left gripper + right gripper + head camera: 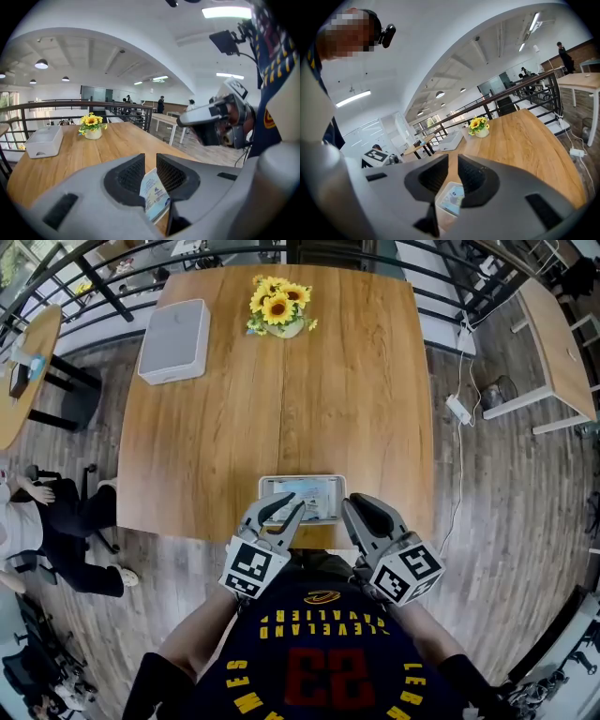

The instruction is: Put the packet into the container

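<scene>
White shallow tray (265, 486) on the wooden tabletop (234, 427) already has the flat, blue-printed packet (305, 495) lying inside it. Left tool (289, 514) hovers just off the tray's near left corner, right tool (352, 514) just off its near right corner. Both sets of jaws are a narrow gap apart, nothing clamped. If that tray is the container, placing looks done; next move is backing both tools clear without clipping the rim. If the grey-white box (174, 339), well beyond the tray's far left, is meant, the packet needs picking first.
</scene>
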A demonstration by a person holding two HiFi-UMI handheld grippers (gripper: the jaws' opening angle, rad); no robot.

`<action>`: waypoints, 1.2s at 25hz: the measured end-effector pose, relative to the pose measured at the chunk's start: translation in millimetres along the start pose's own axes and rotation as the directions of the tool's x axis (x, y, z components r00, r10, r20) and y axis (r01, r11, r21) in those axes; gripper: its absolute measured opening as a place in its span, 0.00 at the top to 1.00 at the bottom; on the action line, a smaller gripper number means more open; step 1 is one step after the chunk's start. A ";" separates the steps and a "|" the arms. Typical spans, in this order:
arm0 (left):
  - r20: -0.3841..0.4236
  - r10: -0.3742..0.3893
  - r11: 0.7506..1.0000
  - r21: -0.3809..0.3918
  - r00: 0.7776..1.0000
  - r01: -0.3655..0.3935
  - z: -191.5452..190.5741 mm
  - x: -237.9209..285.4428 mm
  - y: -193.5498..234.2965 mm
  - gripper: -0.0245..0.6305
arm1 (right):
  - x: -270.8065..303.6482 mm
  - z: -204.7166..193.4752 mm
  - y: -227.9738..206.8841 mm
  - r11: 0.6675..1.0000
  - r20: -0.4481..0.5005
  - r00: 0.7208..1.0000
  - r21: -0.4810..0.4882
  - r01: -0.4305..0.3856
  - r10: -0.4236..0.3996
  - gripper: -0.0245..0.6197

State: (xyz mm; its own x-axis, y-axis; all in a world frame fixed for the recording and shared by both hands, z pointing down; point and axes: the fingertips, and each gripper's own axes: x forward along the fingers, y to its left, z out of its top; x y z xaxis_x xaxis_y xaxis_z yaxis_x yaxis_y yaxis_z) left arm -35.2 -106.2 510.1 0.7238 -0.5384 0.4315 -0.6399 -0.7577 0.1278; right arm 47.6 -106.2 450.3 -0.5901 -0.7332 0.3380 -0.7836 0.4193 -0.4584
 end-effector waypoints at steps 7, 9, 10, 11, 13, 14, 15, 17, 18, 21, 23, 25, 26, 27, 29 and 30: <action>0.118 0.001 0.992 -0.125 0.993 0.014 43.5 -28.4 0.9 0.84 | 8.1 12.5 10.3 0.999 0.039 0.999 -0.022 -0.028 0.029 0.86; 0.128 -0.009 0.991 -0.132 0.992 0.026 49.0 -30.7 -2.9 0.87 | 6.8 15.2 11.1 0.999 0.045 0.999 -0.031 -0.027 0.029 0.88; 0.126 -0.017 0.990 -0.135 0.992 0.034 49.5 -30.5 -5.2 0.89 | 5.5 16.0 10.5 0.999 0.047 0.999 -0.034 -0.023 0.024 0.89; 0.123 -0.025 0.989 -0.138 0.992 0.042 49.1 -30.4 -7.3 0.91 | 4.1 16.8 10.0 0.999 0.049 0.999 -0.034 -0.017 0.019 0.89; 0.121 -0.041 0.987 -0.148 0.992 0.059 48.6 -31.4 -10.4 0.94 | 1.3 18.8 9.8 0.999 0.057 0.998 -0.034 -0.008 0.010 0.92; 0.121 -0.048 0.986 -0.153 0.992 0.066 49.0 -32.5 -11.2 0.95 | 0.2 19.8 9.9 0.999 0.059 0.998 -0.035 -0.004 0.006 0.93; 0.120 -0.052 0.985 -0.155 0.991 0.071 49.7 -33.8 -11.3 0.95 | -0.5 20.6 10.1 0.999 0.061 0.998 -0.039 -0.001 0.003 0.93; 0.117 -0.051 0.986 -0.155 0.992 0.069 50.4 -36.5 -10.7 0.95 | -2.1 21.0 10.4 0.999 0.062 0.998 -0.046 0.005 -0.002 0.94; 0.117 -0.048 0.986 -0.153 0.992 0.065 50.3 -37.6 -11.0 0.95 | -3.8 20.6 10.4 0.999 0.063 0.998 -0.048 0.007 -0.004 0.94; 0.128 -0.046 0.986 -0.154 0.991 0.066 52.1 -39.4 -13.5 0.95 | -10.0 21.0 11.0 0.998 0.073 0.997 -0.054 0.012 -0.008 0.94; 0.140 -0.047 0.985 -0.155 0.989 0.069 55.5 -40.2 -14.6 0.95 | -12.8 23.4 14.1 0.998 0.084 0.996 -0.068 0.002 0.004 0.94; 0.151 -0.049 0.986 -0.151 0.987 0.072 59.4 -40.4 -15.5 0.95 | -15.7 25.9 17.7 0.996 0.096 0.995 -0.093 -0.006 0.015 0.94; 0.157 -0.049 0.986 -0.148 0.986 0.073 62.1 -40.9 -16.2 0.95 | -17.4 26.7 18.9 0.994 0.101 0.995 -0.105 -0.005 0.016 0.94; 0.162 -0.050 0.987 -0.145 0.986 0.074 65.5 -41.9 -17.3 0.95 | -19.5 27.3 20.0 0.993 0.104 0.994 -0.117 -0.001 0.013 0.94; 0.170 -0.053 0.988 -0.138 0.984 0.077 72.4 -45.1 -19.6 0.95 | -23.3 28.1 21.8 0.990 0.108 0.994 -0.138 0.009 0.006 0.94; 0.176 -0.055 0.988 -0.135 0.983 0.079 74.7 -46.3 -19.9 0.95 | -24.5 28.8 22.6 0.989 0.110 0.994 -0.148 0.013 0.003 0.94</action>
State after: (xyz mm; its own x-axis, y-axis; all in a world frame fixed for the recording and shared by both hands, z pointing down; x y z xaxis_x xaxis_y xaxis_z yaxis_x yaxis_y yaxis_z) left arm -36.7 -93.7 420.8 0.7917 -0.5528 0.2599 -0.6098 -0.7410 0.2812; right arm 49.9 -94.2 408.0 -0.5678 -0.7861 0.2442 -0.8112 0.4842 -0.3277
